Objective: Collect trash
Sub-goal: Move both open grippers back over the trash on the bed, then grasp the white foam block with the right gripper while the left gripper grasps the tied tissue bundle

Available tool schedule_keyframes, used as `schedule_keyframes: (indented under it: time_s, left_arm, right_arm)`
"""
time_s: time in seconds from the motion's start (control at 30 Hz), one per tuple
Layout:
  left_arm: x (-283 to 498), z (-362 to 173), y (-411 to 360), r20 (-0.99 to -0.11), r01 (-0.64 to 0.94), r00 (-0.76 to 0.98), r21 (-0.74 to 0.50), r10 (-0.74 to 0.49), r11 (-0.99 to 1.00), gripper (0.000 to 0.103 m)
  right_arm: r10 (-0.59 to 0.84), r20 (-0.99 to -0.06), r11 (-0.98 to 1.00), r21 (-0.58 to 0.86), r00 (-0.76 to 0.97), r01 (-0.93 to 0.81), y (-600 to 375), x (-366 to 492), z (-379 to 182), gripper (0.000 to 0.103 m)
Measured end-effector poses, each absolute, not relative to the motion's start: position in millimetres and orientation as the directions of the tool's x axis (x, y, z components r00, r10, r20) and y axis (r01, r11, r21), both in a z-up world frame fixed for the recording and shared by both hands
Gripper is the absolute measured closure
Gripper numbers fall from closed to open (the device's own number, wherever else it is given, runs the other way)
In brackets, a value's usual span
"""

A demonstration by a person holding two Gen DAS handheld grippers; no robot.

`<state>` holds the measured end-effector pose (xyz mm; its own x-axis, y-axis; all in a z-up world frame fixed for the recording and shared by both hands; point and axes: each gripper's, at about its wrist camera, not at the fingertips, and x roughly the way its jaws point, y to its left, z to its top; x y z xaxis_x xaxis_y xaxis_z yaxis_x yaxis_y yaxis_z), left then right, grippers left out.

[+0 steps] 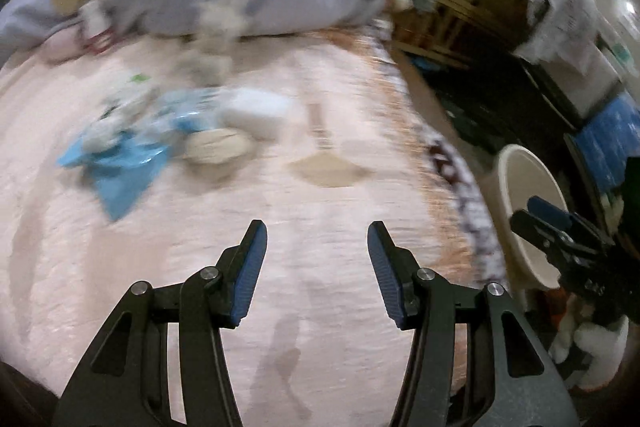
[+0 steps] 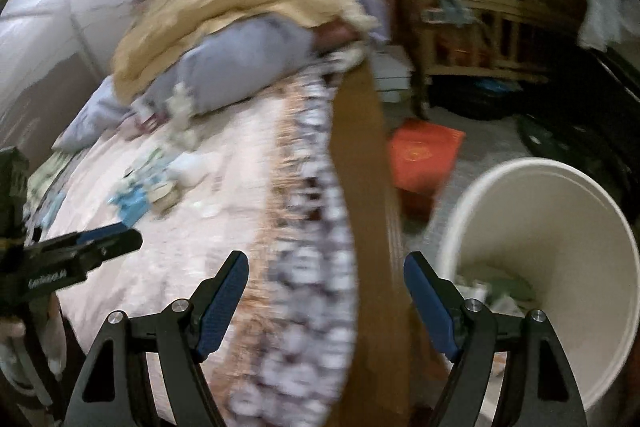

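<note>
Both empty & spread: left gripper (image 1: 317, 239) faces the trash pile (image 1: 160, 135) up-left ahead on the pink bedspread (image 1: 320, 307), nearer than right gripper (image 2: 326, 271), which hangs at bed edge by white bin (image 2: 560, 195).

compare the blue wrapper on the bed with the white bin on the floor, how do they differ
The blue wrapper lies flat and crumpled on the pink bedspread; the white bin stands on the floor beside the bed. The wrapper is thin, shiny and irregular; the bin is rigid and round with an open mouth. The wrapper sits among other scraps on the bed, not yet collected; the bin already holds some litter at its bottom. Both gripper cameras see both.
</note>
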<state>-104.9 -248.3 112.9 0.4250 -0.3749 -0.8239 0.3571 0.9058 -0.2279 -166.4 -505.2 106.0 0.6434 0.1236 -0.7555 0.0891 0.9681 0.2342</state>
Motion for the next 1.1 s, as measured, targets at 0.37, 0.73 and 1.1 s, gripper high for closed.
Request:
schedule_keyframes:
  time_s: [0.37,0.73,1.1]
  left_arm:
    - [-70.7,100.4,-119.9,-0.831,0.126,0.482,-0.246,-0.276,0.961,0.052]
    - [-17.5,91.9,-86.4,-0.819,0.064,0.492,-0.303,-0.295,0.951,0.052]
    - [46.4,59.9,-104.2,-0.857,0.057,0.444,-0.264,-0.261,0.963,0.057]
  right_arm:
    - [0.255,-0.744,0.966,0.219,0.617,-0.135,-409.4,-102.7,101.6,0.031]
    - [0.264,-0.79,0.948,0.108,0.553,-0.299,-350.2,7.1,80.8,0.031]
    - [0.281,-0.82,0.927,0.099,0.498,-0.362,-333.4,44.3,55.9,0.066]
